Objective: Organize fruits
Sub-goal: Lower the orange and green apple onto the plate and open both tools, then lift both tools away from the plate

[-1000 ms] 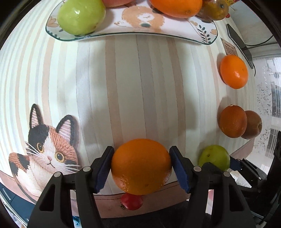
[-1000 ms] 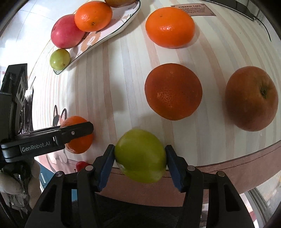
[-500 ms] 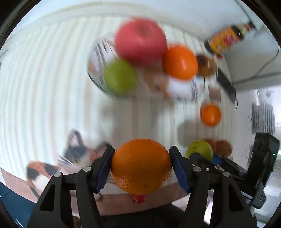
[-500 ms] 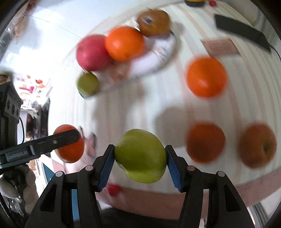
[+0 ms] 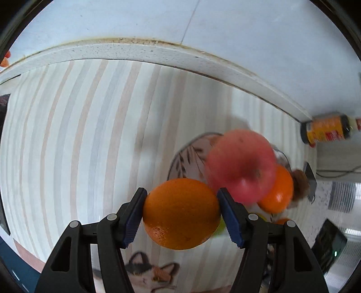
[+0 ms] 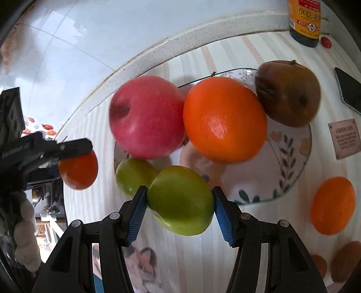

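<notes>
Right wrist view shows your right gripper [image 6: 179,202] clamped on a green apple [image 6: 180,200] above the plate [image 6: 291,178] already holding four fruits, left gripper [image 5: 181,214] squeezing an orange [image 5: 181,214], others left on the bench [image 6: 225,259].

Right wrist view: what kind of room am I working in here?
Probably a home kitchen or dining corner. A dark sauce bottle with a yellow label stands by the tiled wall, a striped tablecloth with a cat print covers the counter, and a leaf-patterned glass plate holds fruit.
</notes>
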Demonstrator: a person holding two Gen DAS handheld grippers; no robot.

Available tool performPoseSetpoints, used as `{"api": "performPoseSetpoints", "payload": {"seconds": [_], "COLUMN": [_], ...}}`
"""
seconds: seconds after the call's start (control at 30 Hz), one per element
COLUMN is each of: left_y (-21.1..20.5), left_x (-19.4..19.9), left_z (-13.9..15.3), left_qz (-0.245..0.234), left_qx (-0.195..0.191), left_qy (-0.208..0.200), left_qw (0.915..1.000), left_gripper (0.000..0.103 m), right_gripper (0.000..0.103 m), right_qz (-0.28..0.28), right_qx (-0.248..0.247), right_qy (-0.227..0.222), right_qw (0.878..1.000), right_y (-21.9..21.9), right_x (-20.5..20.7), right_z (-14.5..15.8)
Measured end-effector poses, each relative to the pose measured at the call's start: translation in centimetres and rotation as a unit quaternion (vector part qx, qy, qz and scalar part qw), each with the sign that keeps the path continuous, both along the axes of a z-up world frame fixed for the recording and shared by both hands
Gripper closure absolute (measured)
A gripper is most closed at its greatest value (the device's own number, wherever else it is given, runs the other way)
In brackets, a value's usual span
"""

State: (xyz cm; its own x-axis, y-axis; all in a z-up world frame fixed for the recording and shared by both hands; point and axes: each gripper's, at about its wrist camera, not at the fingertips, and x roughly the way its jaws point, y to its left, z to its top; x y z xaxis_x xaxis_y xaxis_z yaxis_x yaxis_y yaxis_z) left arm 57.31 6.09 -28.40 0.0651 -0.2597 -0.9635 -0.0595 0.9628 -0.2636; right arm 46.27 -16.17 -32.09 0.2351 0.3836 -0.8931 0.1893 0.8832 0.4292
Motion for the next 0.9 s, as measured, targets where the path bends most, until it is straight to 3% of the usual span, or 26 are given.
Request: {"api": "performPoseSetpoints", "payload": {"seconds": [0.23,0.43,0.5,0.6,0.73,0.9], "left_y": [0.4,1.0,1.1,1.1,1.0,-0.5], "left_x": [1.8,1.7,1.7,1.5,0.3,-3.6], "left_z": [-3.0,-3.7,-3.5,-3.0,-1.3,2.4], "left_qz": [0.041,0.061,0.054,0.046,0.021,-0.02], "left_qx": [-0.044,-0.066,-0.061,-0.059,-0.026,0.058], "left_qy": [0.045,0.063,0.059,0.051,0.022,-0.051], "left_qw": [0.9972,0.994,0.9949,0.9959,0.9992,0.9968], "left_gripper": [0.04,0.038,0.019,0.016,0.016,0.016], "right_gripper": [0.042,0.038,0.028,0.022,0.009,0.006], "right_qz": [-0.011,-0.022,-0.022,-0.017,-0.005,0.001], "right_qx": [-0.009,0.007,0.014,0.0,-0.028,-0.09], "right_qy": [0.009,0.017,0.015,0.009,0.007,-0.019], "right_qw": [1.0,1.0,1.0,1.0,1.0,0.996], "right_y": [0.5,0.1,0.4,1.0,1.2,0.7], "right_x": [1.1,1.1,1.3,1.8,1.7,0.5], "right_z": [-1.1,-1.9,-1.8,-1.1,0.0,3.2]}}
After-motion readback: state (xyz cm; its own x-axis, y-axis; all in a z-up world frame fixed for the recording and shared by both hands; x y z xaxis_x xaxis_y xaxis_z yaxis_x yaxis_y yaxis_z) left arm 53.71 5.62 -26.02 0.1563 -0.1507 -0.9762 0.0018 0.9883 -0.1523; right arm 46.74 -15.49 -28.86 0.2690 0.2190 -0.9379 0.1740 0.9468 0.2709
